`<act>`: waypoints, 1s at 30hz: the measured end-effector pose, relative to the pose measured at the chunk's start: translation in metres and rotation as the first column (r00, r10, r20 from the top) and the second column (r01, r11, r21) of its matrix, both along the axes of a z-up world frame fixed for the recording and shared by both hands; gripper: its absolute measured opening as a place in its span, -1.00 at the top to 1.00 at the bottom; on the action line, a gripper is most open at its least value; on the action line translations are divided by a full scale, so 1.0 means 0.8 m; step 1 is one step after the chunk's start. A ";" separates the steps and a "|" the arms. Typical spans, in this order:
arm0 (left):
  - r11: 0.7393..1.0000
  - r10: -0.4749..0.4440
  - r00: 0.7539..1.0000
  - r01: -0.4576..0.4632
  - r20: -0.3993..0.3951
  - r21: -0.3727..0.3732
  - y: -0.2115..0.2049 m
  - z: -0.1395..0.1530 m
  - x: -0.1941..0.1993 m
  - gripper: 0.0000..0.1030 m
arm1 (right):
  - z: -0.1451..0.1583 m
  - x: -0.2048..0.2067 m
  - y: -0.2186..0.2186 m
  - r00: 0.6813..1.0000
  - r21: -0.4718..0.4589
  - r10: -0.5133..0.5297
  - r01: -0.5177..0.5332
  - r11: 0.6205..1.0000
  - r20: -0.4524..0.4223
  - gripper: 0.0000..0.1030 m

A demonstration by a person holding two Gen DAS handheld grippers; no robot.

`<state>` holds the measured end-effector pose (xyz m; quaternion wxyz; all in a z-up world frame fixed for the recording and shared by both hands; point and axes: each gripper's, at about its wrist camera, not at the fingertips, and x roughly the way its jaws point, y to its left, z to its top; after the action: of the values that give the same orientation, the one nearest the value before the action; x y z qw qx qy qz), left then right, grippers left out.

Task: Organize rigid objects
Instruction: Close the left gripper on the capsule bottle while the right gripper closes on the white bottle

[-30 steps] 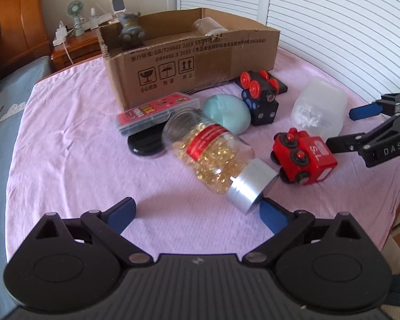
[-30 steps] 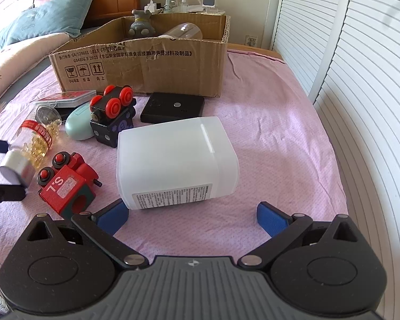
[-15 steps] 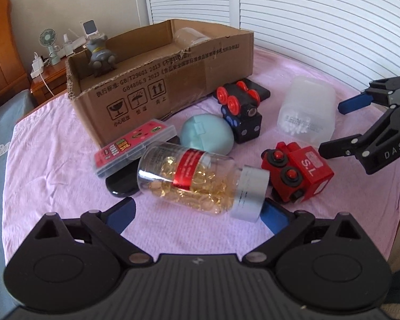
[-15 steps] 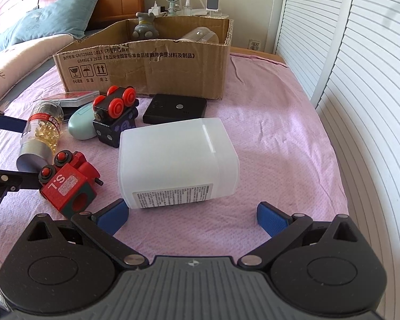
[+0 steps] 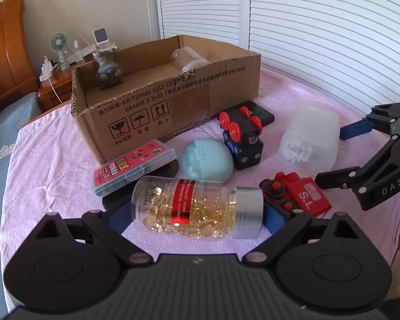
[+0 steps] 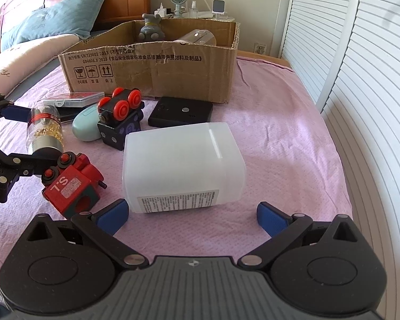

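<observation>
One capsule bottle (image 5: pixel 197 208), lower centre, lengthwise between the closing left gripper (image 5: pixel 196 216) pads. Two toy trains, one white container (image 6: pixel 182 166) before the spread, empty right gripper (image 6: pixel 192 214); one cardboard box (image 5: pixel 168 101), upper centre.

Green desk fan (image 5: pixel 58 43) on wooden nightstand (image 5: pixel 56 88); blue pillow (image 6: pixel 56 17).

The cardboard box (image 5: pixel 157 98), mid-frame in the left wrist view, bore "GB/T29601 2013" and "GB4806.9 2023" beside Chinese print, above fragile, umbrella and this-way-up symbols. The red toy block (image 5: pixel 304 196) at lower right carried a label reading "S.L". At the right edge, the right gripper (image 5: pixel 333 157) read "DAS". The small print on the white plastic container (image 6: pixel 182 168) was illegible.
</observation>
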<state>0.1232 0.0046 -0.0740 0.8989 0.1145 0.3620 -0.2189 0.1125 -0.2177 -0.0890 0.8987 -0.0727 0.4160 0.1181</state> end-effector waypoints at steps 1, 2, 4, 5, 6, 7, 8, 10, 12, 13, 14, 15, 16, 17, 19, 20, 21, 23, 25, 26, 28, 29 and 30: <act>1.000 0.010 1.000 -0.010 -0.001 -0.005 0.000 0.000 0.000 -0.87 | 0.000 0.000 0.000 1.000 0.000 0.002 -0.002 1.000 0.000 -1.00; 1.000 0.020 1.000 -0.020 -0.006 -0.009 0.001 0.000 0.000 -0.86 | 0.000 0.001 0.000 1.000 0.000 0.005 -0.005 1.000 0.000 -1.00; 0.999 0.036 0.999 -0.037 -0.016 -0.015 0.002 0.002 -0.004 -0.86 | 0.001 0.001 0.000 1.000 0.000 0.013 -0.013 1.000 0.000 -1.00; 0.999 0.044 0.999 -0.044 -0.021 -0.015 0.004 0.002 -0.007 -0.86 | 0.000 0.002 0.000 1.000 0.000 0.017 -0.017 1.000 0.000 -1.00; 0.998 0.056 0.998 -0.056 -0.025 -0.014 0.006 0.003 -0.011 -0.86 | 0.000 0.003 0.001 1.000 0.000 0.022 -0.022 1.000 0.001 -1.00; 0.997 0.071 0.997 -0.071 -0.030 -0.012 0.008 0.004 -0.015 -0.86 | 0.000 0.005 0.001 1.000 0.000 0.027 -0.027 1.000 0.001 -1.00; 0.996 0.085 0.996 -0.086 -0.033 -0.012 0.011 0.004 -0.019 -0.86 | 0.000 0.007 0.001 1.000 0.000 0.032 -0.032 1.000 0.000 -1.00; 0.994 0.109 0.993 -0.110 -0.036 -0.014 0.015 0.004 -0.026 -0.86 | 0.001 0.011 0.002 0.999 0.000 0.039 -0.039 0.999 -0.003 -1.00; 0.991 0.128 0.991 -0.128 -0.037 -0.024 0.018 0.003 -0.030 -0.86 | 0.001 0.018 0.005 0.999 -0.001 0.048 -0.048 0.999 -0.006 -1.00; 0.990 0.136 0.990 -0.137 -0.040 -0.034 0.020 0.003 -0.031 -0.86 | 0.002 0.021 0.006 0.999 -0.002 0.052 -0.052 0.999 -0.010 -1.00; 0.989 0.142 0.989 -0.144 -0.042 -0.041 0.020 0.002 -0.031 -0.86 | 0.002 0.025 0.007 0.998 -0.005 0.053 -0.054 0.999 -0.017 -1.00; 0.988 0.146 0.988 -0.147 -0.042 -0.045 0.021 0.003 -0.031 -0.86 | 0.003 0.030 0.009 0.998 -0.006 0.055 -0.055 0.998 -0.026 -1.00; 0.988 0.146 0.988 -0.148 -0.042 -0.045 0.021 0.002 -0.030 -0.87 | 0.003 0.033 0.010 0.998 -0.008 0.057 -0.057 0.998 -0.035 -1.00; 0.988 0.147 0.988 -0.149 -0.041 -0.042 0.020 0.002 -0.030 -0.87 | 0.004 0.037 0.011 0.997 -0.010 0.058 -0.058 0.998 -0.043 -1.00; 0.988 0.149 0.988 -0.151 -0.036 -0.035 0.018 0.002 -0.029 -0.87 | 0.006 0.041 0.014 0.997 -0.018 0.058 -0.059 0.998 -0.052 -1.00; 0.988 0.150 0.988 -0.152 -0.034 -0.034 0.017 0.003 -0.029 -0.87 | 0.007 0.042 0.014 0.997 -0.020 0.059 -0.060 0.998 -0.052 -1.00; 0.987 0.153 0.988 -0.154 -0.032 -0.034 0.017 0.003 -0.029 -0.87 | 0.007 0.044 0.015 0.997 -0.024 0.060 -0.061 0.998 -0.054 -1.00; 0.987 0.155 0.987 -0.156 -0.030 -0.040 0.017 0.005 -0.028 -0.87 | 0.010 0.045 0.016 0.996 -0.024 0.067 -0.069 0.997 -0.056 -1.00; 0.986 0.157 0.987 -0.159 -0.032 -0.044 0.016 0.006 -0.027 -0.87 | 0.013 0.046 0.018 0.995 -0.028 0.076 -0.078 0.997 -0.056 -1.00; 0.986 0.160 0.987 -0.161 -0.034 -0.045 0.016 0.006 -0.026 -0.87 | 0.014 0.046 0.019 0.996 -0.032 0.077 -0.078 0.996 -0.052 -0.99; 0.985 0.162 0.986 -0.164 -0.038 -0.046 0.016 0.005 -0.025 -0.87 | 0.018 0.046 0.020 0.995 -0.036 0.082 -0.084 0.996 -0.053 -0.94; 0.985 0.162 0.986 -0.164 -0.041 -0.045 0.016 0.005 -0.024 -0.87 | 0.019 0.047 0.020 0.995 -0.038 0.082 -0.084 0.996 -0.055 -0.90; 0.985 0.162 0.986 -0.164 -0.045 -0.045 0.015 0.004 -0.023 -0.87 | 0.020 0.047 0.021 0.995 -0.041 0.085 -0.088 0.995 -0.059 -0.87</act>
<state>0.1051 0.0170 -0.0707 0.9087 0.0584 0.3830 -0.1556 0.1504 -0.2010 -0.0730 0.8787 -0.1066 0.4404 0.1500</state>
